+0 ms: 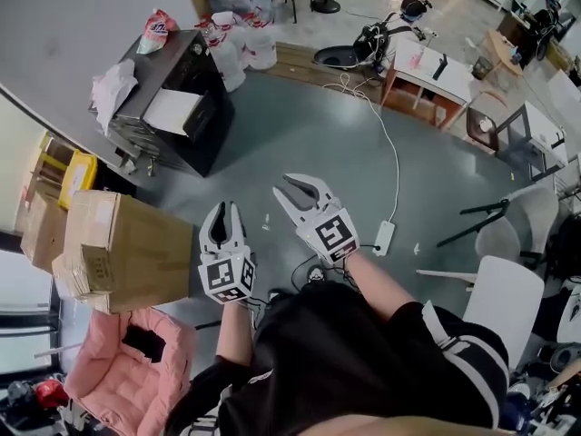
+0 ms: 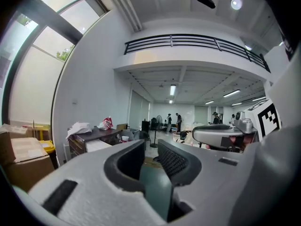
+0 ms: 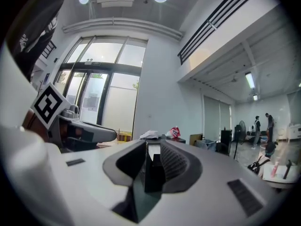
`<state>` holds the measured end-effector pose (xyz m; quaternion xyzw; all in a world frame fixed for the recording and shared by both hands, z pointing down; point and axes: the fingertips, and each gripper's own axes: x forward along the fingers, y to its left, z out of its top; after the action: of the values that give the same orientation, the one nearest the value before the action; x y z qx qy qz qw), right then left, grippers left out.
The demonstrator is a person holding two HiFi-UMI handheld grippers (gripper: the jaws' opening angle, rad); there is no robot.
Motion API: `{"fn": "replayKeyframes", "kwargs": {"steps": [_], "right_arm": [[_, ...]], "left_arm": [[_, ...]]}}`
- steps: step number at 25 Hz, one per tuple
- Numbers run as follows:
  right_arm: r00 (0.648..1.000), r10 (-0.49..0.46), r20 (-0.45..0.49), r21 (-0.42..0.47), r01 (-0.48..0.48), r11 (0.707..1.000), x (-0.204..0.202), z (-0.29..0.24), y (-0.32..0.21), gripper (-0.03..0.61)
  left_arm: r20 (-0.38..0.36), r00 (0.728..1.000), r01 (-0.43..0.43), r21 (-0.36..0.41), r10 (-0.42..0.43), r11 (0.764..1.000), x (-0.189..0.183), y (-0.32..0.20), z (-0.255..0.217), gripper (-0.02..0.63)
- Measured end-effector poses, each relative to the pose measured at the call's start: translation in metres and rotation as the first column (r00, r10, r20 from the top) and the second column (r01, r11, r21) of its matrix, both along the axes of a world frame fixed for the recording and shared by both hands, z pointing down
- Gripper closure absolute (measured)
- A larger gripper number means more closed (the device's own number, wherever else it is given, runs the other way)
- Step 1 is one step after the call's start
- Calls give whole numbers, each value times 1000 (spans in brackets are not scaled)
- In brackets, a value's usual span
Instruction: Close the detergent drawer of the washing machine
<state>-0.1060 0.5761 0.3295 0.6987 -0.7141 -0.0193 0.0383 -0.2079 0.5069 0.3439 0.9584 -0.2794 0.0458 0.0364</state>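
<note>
**Both grippers hovering, drawer standing out**

At the far left, a cardboard box (image 1: 118, 248) is sitting on the floor with a pink cushioned seat (image 1: 127, 371) just below it in the head view. Up and to the right, the dark washing machine (image 1: 195, 89) is standing against the wall, carrying a white cloth (image 1: 111, 87) and a red-and-white bag (image 1: 156, 30) on its top. Its white detergent drawer (image 1: 172, 112) is sticking out of the front, not pushed in.

Well apart from the machine, the person is holding 2 grippers over the grey floor (image 1: 300, 134). The left gripper (image 1: 223, 209) is pointing towards the machine with its jaws standing only a narrow gap apart, and nothing is sitting between them. Just beside it, the right gripper (image 1: 300, 186) is showing a somewhat wider gap, also with nothing between the jaws. Neither gripper is touching the drawer.

Further right, a white power strip (image 1: 384, 238) is lying on the floor, with its white cable (image 1: 388, 153) running up towards a white table (image 1: 434, 75). A white chair (image 1: 504, 298) is standing at the right edge.
</note>
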Motion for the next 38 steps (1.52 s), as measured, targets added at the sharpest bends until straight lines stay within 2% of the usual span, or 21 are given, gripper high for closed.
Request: {"fn": "replayKeyframes", "kwargs": {"steps": [1,8,13,20,29,38], "right_arm": [[1000,-3,0,-5,3,1000,5,2,2,476],[999,-49,-3,-34,48,998,41,17,15,445],[998,-56,13,-38,57,998,55,22,12,440],[996,-86,-4,-53,86,995,63,31,-3,426],[997,-78,17,-86,79,993,90,43,-26,417],[997,-72,19,-107,73,992,119,54,-78,416]], "left_arm": [[2,1000,1,-5,-1,1000,4,1,2,501],[36,996,80,-4,-79,997,20,9,19,478],[56,992,116,-5,-116,993,19,2,19,477],[54,989,133,20,-134,991,26,-8,18,477],[95,987,131,-22,-129,991,52,-37,38,469],[108,988,118,-47,-112,992,80,-88,50,459]]}}
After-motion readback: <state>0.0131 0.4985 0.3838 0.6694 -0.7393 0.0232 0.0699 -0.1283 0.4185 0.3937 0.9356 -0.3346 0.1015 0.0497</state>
